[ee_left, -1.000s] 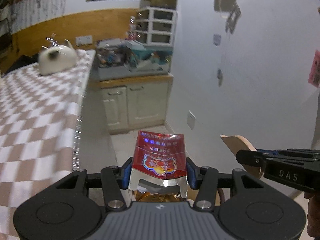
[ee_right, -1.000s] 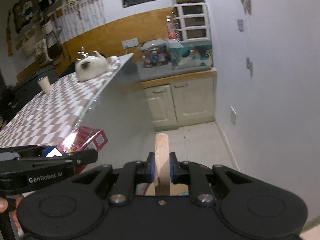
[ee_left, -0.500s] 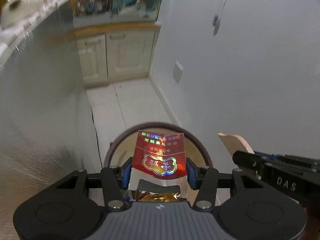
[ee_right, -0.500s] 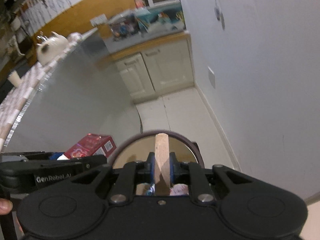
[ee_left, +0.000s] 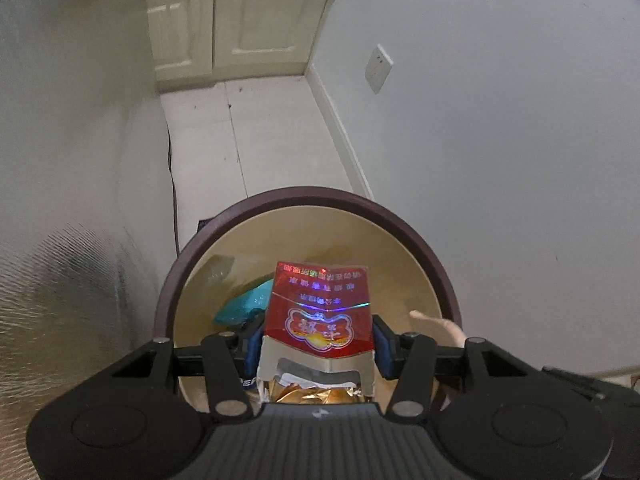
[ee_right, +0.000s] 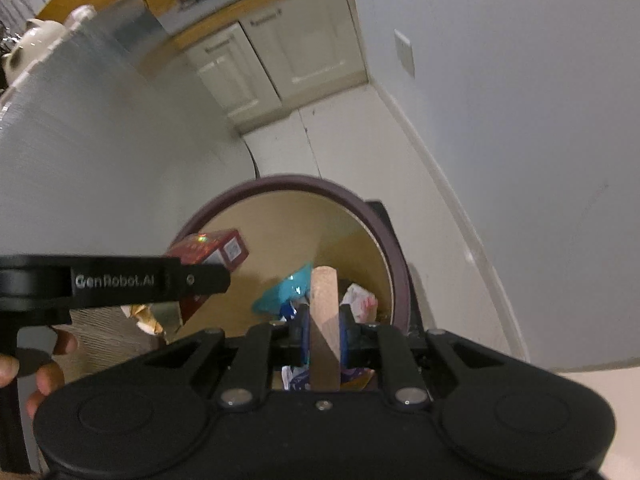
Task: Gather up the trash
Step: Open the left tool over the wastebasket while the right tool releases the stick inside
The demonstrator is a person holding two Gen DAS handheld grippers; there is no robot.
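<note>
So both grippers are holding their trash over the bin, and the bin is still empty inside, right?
Not quite. Both grippers do hold trash over the bin: the left gripper a red pack, the right gripper a wooden piece. But the bin is not empty; the right wrist view shows a teal wrapper inside.

Cream cabinet doors (ee_left: pixel 236 20) are standing far ahead of the hand-held gripper, across a pale tiled floor (ee_left: pixel 256 136). A wall socket (ee_left: pixel 378 68) is sitting ahead to the right, and a white teapot (ee_right: pixel 30 42) is resting far up-left.
</note>
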